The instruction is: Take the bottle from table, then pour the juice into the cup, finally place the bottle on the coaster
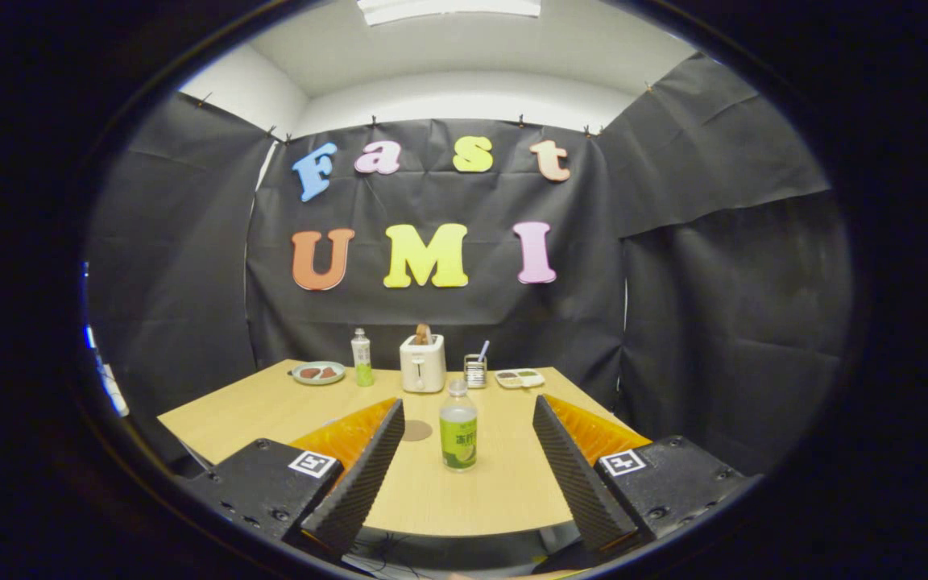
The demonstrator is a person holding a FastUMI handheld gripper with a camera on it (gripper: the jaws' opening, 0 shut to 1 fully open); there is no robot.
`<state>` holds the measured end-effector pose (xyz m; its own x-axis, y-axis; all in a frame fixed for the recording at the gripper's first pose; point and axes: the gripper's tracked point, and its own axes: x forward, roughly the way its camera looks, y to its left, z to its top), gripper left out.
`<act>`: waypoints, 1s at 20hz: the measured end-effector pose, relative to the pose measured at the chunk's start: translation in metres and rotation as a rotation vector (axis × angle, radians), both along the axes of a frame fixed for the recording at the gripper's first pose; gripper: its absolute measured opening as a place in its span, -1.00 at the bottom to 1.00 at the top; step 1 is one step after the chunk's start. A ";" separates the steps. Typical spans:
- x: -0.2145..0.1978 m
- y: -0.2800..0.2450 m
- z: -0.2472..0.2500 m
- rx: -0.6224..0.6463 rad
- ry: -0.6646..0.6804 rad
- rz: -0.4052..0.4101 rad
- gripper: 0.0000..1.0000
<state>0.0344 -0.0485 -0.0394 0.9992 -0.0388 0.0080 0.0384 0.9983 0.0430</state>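
Ahead, upright bottle (pixel 458 425) between spread gripper (pixel 468 419) fingers.

I am in a small test booth: black cloth walls (pixel 722 266) all around one wooden desk (pixel 504 483).

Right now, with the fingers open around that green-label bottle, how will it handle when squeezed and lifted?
The bottle looks tall and narrow, so a nudge might tip it. Its clear plastic wall probably flexes under a hard squeeze. Liquid seems to fill only the lower part, so it is likely fairly light. The gripper stands open.
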 end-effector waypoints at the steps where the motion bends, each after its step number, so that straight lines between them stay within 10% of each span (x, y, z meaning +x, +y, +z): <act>1: 0.006 -0.004 -0.008 0.000 0.028 -0.007 1.00; 20: 0.175 0.014 -0.078 0.032 0.122 0.078 1.00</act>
